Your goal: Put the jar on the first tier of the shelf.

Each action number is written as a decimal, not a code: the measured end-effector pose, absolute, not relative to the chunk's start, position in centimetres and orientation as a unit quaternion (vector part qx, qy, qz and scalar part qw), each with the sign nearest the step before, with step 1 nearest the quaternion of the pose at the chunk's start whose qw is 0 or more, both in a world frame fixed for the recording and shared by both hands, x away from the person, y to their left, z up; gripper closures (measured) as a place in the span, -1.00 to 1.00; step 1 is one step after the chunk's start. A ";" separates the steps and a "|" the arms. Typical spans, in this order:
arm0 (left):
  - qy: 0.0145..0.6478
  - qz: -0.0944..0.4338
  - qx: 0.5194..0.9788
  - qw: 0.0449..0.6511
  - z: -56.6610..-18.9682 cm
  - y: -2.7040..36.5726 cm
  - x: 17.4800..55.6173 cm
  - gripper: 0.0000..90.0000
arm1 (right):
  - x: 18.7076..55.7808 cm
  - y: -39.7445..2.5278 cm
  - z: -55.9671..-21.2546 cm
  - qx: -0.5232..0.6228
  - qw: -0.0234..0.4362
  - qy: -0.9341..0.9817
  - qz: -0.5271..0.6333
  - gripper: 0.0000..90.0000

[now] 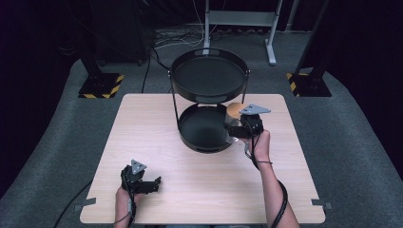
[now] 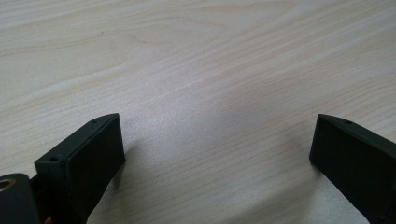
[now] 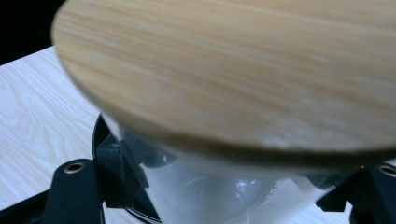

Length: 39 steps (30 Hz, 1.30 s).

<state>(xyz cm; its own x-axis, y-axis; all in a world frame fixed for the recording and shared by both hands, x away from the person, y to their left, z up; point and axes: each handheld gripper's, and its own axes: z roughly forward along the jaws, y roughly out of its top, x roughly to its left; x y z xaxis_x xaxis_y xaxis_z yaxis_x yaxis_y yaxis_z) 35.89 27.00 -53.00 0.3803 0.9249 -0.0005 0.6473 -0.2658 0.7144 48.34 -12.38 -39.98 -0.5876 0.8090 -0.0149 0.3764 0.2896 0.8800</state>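
A clear glass jar with a round wooden lid hangs over the right rim of the lower black tray. My right gripper is shut on the jar; in the right gripper view its black jaws press the glass body from both sides, just under the lid. My left gripper rests low over the table's front left. It is open, and in the left gripper view only bare wood lies between its jaws.
The lower tray belongs to a two-tier black stand, with a round upper tray carried on thin rods above and behind it. The light wooden table stands on grey carpet. Stand legs and cables lie on the floor beyond the far edge.
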 end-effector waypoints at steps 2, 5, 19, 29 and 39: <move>0.513 0.216 0.767 0.321 -53.0 27.0 35.9 -0.94 | 48.4 -12.2 -40.0 0.384 0.239 0.768 0.453 -0.43; 0.513 0.216 0.766 0.322 -53.0 27.0 35.9 -0.94 | 48.5 -11.7 -40.1 0.381 0.237 0.771 0.451 -0.43; 0.512 0.216 0.766 0.322 -53.0 27.0 35.9 -0.94 | 49.6 -10.4 -40.9 0.382 0.229 0.772 0.454 -0.43; 0.512 0.216 0.767 0.322 -53.0 27.0 35.9 -0.94 | 50.3 -9.9 -41.2 0.384 0.229 0.770 0.455 -0.43; 0.513 0.216 0.766 0.322 -53.0 27.0 35.9 -0.94 | 51.0 -8.9 -41.7 0.386 0.233 0.773 0.447 -0.43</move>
<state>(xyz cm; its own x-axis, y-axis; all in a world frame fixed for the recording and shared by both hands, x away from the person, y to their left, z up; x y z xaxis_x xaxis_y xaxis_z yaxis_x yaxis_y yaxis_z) 35.89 27.00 -52.99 0.3810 0.9246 0.0006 0.6463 -0.2668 0.7149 51.02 -8.89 -41.75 -0.5939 0.8044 -0.0148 0.3885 0.3028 0.8702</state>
